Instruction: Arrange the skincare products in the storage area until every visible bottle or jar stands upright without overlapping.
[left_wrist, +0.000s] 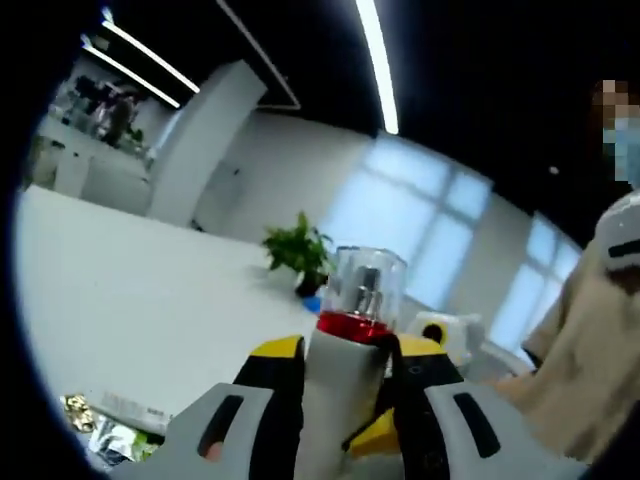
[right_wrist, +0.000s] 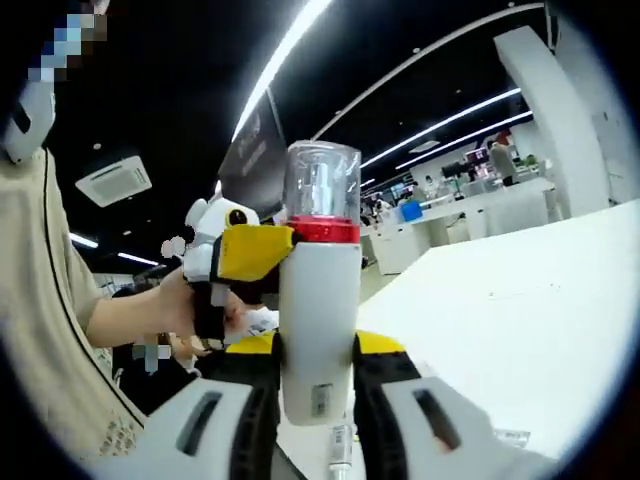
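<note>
A white pump bottle (left_wrist: 340, 400) with a red collar and a clear cap is held up in the air above the white table (left_wrist: 130, 300). My left gripper (left_wrist: 347, 352) is shut on its upper body, the yellow tips just under the red collar. In the right gripper view the same bottle (right_wrist: 320, 300) stands upright between the jaws of my right gripper (right_wrist: 315, 348), shut on its lower body. The left gripper (right_wrist: 240, 255) comes in there from the left, held by a hand, its yellow pad against the bottle below the collar.
A small potted plant (left_wrist: 298, 252) stands at the table's far side. Foil packets (left_wrist: 100, 432) lie near the table edge at lower left. A person in a beige top (left_wrist: 590, 340) stands close. The white table (right_wrist: 520, 320) stretches off to the right.
</note>
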